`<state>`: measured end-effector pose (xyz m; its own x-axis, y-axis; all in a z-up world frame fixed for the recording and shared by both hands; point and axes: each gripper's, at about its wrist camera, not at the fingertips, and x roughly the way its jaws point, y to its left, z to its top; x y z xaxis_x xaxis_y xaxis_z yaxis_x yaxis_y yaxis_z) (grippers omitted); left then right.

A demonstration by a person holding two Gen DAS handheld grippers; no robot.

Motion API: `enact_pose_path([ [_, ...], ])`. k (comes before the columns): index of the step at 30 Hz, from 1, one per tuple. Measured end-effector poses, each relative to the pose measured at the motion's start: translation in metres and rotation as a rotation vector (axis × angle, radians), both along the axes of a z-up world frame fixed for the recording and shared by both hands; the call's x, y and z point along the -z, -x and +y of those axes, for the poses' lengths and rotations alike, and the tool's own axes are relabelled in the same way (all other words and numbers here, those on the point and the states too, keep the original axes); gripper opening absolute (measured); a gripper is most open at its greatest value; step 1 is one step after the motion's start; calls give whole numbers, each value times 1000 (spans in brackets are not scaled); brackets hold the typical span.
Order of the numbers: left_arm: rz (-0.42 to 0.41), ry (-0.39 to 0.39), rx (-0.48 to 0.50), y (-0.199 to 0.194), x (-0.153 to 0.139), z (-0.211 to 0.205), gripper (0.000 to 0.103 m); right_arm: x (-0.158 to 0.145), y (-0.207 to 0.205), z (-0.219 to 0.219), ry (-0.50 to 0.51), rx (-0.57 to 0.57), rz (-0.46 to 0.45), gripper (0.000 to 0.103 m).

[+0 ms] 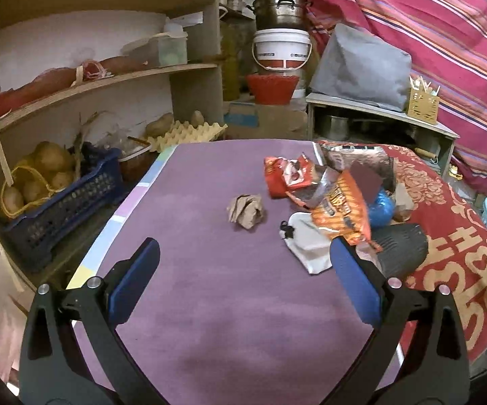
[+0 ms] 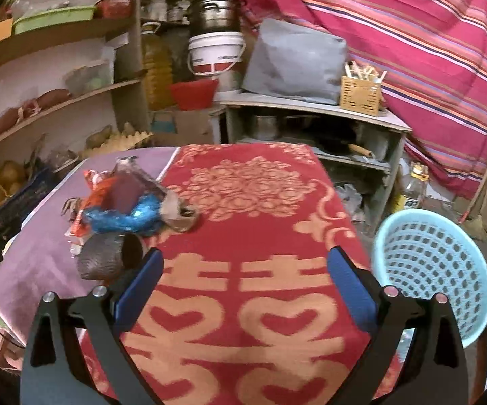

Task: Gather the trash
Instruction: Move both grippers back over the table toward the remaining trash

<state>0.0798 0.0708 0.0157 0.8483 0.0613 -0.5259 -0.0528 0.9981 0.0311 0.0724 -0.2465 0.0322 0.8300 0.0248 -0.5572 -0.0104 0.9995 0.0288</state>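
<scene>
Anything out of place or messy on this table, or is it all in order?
Yes: litter is heaped mid-table, where the purple cloth meets the red one: snack wrappers, a blue bag, a crumpled paper ball lying apart. The blue basket beside the table looks empty.

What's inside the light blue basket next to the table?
The light blue basket looks empty: only its holey wall shows inside. Its bottom is hidden behind the near rim, so something small could lie there unseen.
</scene>
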Motion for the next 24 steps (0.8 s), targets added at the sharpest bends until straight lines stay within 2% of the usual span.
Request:
enact_pose_path([
  [6,34,29,-11,-8,15,13,97,14,-6,46,85,-53,8,96],
  [24,75,45,-30,-23,35,42,97,45,-29,128,90,-115,100,96],
])
